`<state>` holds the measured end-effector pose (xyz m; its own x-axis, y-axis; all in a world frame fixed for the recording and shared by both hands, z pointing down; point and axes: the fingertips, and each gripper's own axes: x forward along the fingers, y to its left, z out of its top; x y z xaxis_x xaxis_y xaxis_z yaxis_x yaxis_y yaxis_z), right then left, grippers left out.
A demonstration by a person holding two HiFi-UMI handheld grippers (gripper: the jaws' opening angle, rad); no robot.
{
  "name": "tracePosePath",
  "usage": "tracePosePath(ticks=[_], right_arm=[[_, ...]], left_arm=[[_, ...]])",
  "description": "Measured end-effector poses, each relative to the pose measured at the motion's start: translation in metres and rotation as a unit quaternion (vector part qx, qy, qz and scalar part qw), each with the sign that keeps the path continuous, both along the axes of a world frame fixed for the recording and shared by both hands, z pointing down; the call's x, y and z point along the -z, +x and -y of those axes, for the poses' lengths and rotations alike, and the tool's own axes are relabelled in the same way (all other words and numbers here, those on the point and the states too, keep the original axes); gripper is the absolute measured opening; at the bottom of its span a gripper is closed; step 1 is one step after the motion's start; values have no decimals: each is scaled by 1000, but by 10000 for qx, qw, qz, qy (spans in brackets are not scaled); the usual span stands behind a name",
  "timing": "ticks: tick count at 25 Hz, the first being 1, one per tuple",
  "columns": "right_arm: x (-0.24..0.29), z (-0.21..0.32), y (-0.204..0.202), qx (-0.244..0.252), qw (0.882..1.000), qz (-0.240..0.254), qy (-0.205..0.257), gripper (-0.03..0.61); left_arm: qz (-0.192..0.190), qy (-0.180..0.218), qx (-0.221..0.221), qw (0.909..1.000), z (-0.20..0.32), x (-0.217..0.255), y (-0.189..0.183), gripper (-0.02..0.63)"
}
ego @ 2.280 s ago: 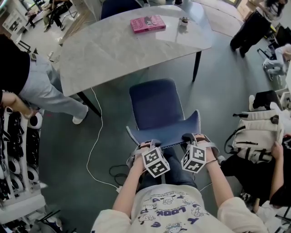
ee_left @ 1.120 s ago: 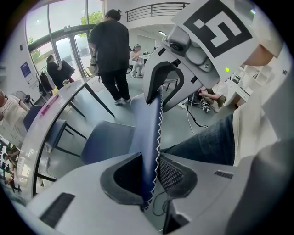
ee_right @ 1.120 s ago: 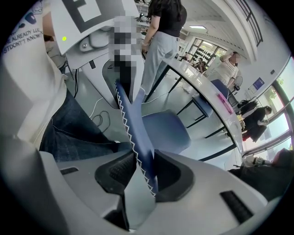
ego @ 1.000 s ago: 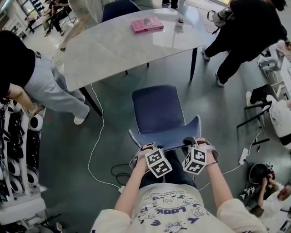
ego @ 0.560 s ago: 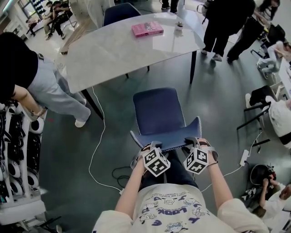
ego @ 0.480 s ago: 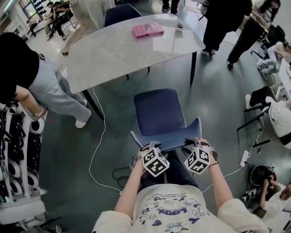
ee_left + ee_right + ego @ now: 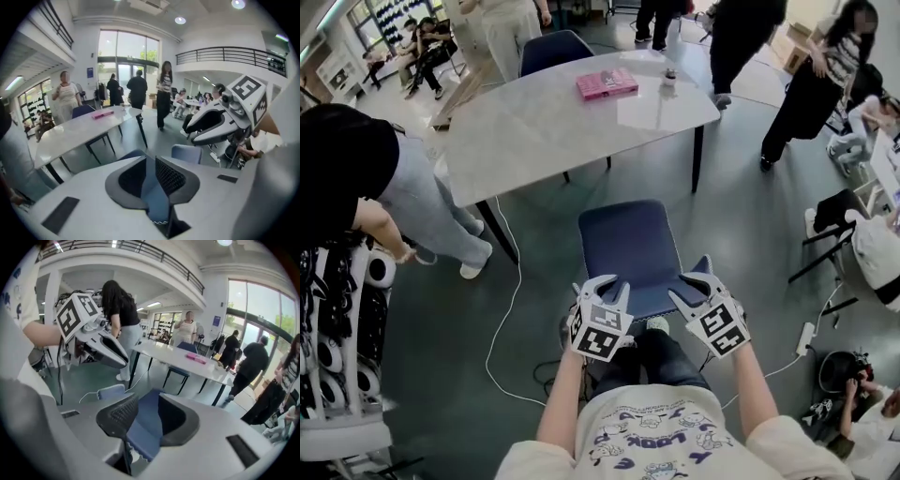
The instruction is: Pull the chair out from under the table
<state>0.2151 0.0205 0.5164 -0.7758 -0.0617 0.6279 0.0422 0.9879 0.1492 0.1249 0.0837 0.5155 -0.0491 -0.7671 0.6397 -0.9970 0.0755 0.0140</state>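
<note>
The blue chair [image 7: 628, 234] stands on the floor, out from under the pale table [image 7: 544, 131], its backrest [image 7: 654, 298] nearest me. My left gripper [image 7: 605, 283] and right gripper [image 7: 692, 281] hover just above the backrest's two top corners, off it. Both sets of jaws have just been closing and still stand apart with nothing between them. In the left gripper view the left gripper [image 7: 151, 180] shows the chair's blue through its gap, and so does the right gripper [image 7: 145, 420] in its own view.
A pink book [image 7: 607, 83] and a small jar [image 7: 669, 77] lie on the table. A second blue chair [image 7: 553, 47] stands beyond it. A person in grey trousers [image 7: 403, 197] stands left, other people [image 7: 811, 94] right. A white cable [image 7: 502, 309] crosses the floor.
Both grippers have let go of the backrest's top edge and risen above it, rolling upright. People at the right have walked on.
</note>
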Motion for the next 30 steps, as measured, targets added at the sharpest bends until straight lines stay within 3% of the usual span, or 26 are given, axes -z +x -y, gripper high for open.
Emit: tracePosePath(ticks=[2, 5, 11, 19, 30], right_arm=[[28, 15, -15, -336, 9981, 522, 35, 135], [66, 36, -29, -859, 9895, 1158, -31, 107], [139, 68, -34, -1609, 9617, 2217, -51, 26], [195, 84, -7, -2184, 9306, 2928, 220, 5], [216, 68, 20, -2140, 9216, 3229, 236, 5]], left_arm=[[-98, 475, 558, 9973, 3, 26, -20, 53], [-175, 1207, 1211, 9851, 3, 68, -45, 32], [48, 2117, 1916, 9583, 1, 144, -71, 23], [543, 2536, 2431, 9347, -13, 198, -59, 20], [788, 2538, 2603, 9282, -31, 213, -26, 18]])
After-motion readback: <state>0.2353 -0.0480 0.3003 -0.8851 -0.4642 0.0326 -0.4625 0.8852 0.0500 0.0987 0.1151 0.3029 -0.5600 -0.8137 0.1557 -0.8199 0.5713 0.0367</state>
